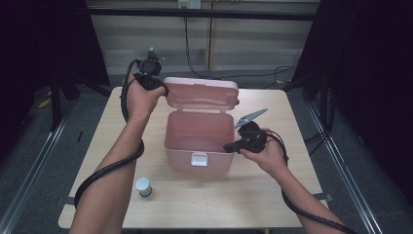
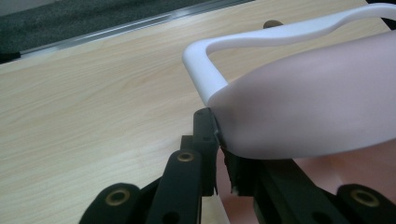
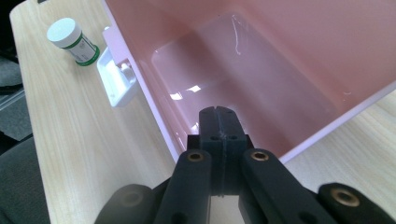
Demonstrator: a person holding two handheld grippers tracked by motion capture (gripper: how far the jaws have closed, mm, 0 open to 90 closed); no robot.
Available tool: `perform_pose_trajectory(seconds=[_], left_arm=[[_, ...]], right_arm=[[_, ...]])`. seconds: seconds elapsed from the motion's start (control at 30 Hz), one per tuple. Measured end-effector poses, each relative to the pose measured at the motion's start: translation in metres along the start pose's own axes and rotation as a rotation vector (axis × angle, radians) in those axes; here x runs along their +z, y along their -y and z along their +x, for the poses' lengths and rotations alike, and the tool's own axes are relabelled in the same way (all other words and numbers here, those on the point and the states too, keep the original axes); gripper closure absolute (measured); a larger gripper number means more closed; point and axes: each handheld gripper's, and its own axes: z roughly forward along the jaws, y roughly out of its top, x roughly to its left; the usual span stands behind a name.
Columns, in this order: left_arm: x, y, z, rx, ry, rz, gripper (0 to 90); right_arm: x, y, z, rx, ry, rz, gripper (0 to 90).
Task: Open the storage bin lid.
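Note:
A pink plastic box (image 1: 185,146) stands open in the middle of the wooden table, its lid (image 1: 202,92) raised upright at the back. My left gripper (image 1: 163,87) is at the lid's left corner. In the left gripper view its jaws (image 2: 219,140) pinch the edge of the pink lid (image 2: 317,107), beside the white carry handle (image 2: 261,37). My right gripper (image 1: 229,146) rests at the box's front right rim. In the right gripper view its jaws (image 3: 218,116) are shut together with nothing between them, pointing into the empty box (image 3: 289,42).
A small white-capped bottle (image 1: 143,186) with a green label (image 3: 72,41) stands on the table (image 1: 243,204) left of the box front. A white latch (image 3: 116,81) hangs on the box's front wall. Dark cables trail along both forearms.

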Motion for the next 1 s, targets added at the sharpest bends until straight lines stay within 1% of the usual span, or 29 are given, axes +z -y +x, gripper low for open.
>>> perform_pose_trajectory(seconds=[0.03,0.07,0.17,0.23,0.4,0.5,0.53,0.57,0.6,0.63,0.7,0.83,1.0], left_arm=[[0.0,-0.001,0.0,-0.007,-0.002,0.003,83.7],[0.001,-0.002,0.0,-0.002,-0.002,0.004,83.9],[0.002,-0.005,0.001,-0.014,-0.004,0.003,84.0],[0.002,-0.007,0.001,-0.019,-0.01,0.01,84.4],[0.005,-0.012,0.001,-0.019,-0.024,0.014,85.2],[0.006,-0.015,0.001,-0.024,-0.023,0.017,85.4],[0.006,-0.016,0.001,-0.033,-0.022,0.017,85.4],[0.007,-0.017,0.002,-0.028,-0.023,0.018,85.4],[0.007,-0.018,0.001,-0.038,-0.023,0.019,85.5],[0.008,-0.019,0.001,-0.028,-0.022,0.019,85.5],[0.009,-0.02,0.001,-0.035,-0.025,0.023,85.8],[0.011,-0.023,0.003,-0.046,-0.011,0.02,85.7],[0.013,-0.026,0.003,-0.047,-0.021,0.027,86.1]], right_arm=[[0.0,0.0,0.0,0.002,-0.003,0.001,90.0],[0.0,0.0,0.0,0.001,-0.004,0.001,90.0],[0.0,0.0,0.0,0.0,-0.005,0.005,90.0],[0.0,0.001,-0.001,-0.01,-0.005,0.001,90.0],[0.0,0.001,-0.001,-0.015,-0.009,0.002,90.0],[0.0,0.001,-0.001,-0.015,-0.016,0.002,90.0],[-0.001,0.001,-0.001,-0.02,-0.012,0.006,90.0],[-0.001,0.001,-0.001,-0.022,-0.011,0.009,90.0],[-0.001,0.001,-0.001,-0.027,-0.012,0.012,90.0],[-0.001,0.001,-0.001,-0.026,-0.014,0.011,90.0],[-0.002,0.002,-0.001,-0.021,-0.014,0.013,90.0],[-0.003,0.003,-0.001,-0.028,-0.018,0.011,90.0],[-0.004,0.004,-0.002,-0.026,-0.025,0.013,90.0]])
